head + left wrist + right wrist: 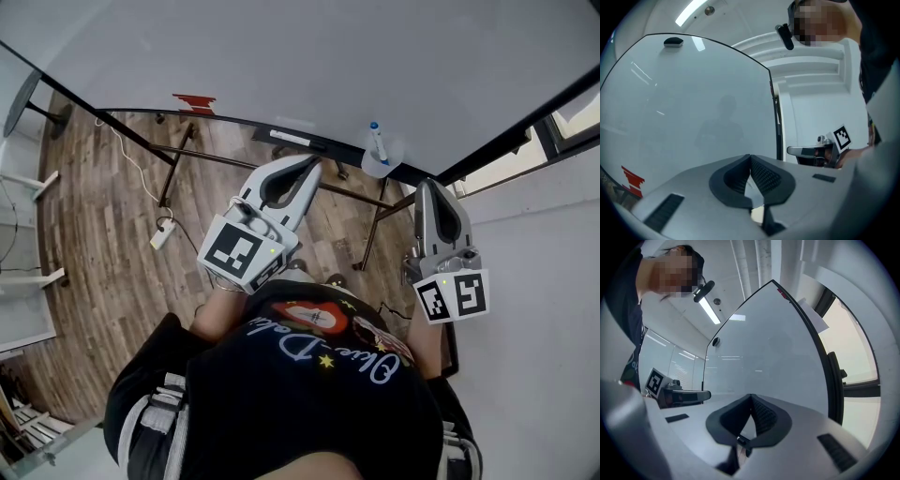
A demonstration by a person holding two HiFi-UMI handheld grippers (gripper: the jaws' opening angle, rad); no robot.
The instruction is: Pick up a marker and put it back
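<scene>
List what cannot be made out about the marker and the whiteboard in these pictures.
- Blue-capped white marker: shows in the head view only, tiny; its lower end is hidden inside the round translucent holder.
- Red mark on the large white board: too small to read in the head view or the left gripper view.

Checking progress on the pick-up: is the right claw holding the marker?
No, the right claw is shut with nothing in it, and the marker stands in its holder.
</scene>
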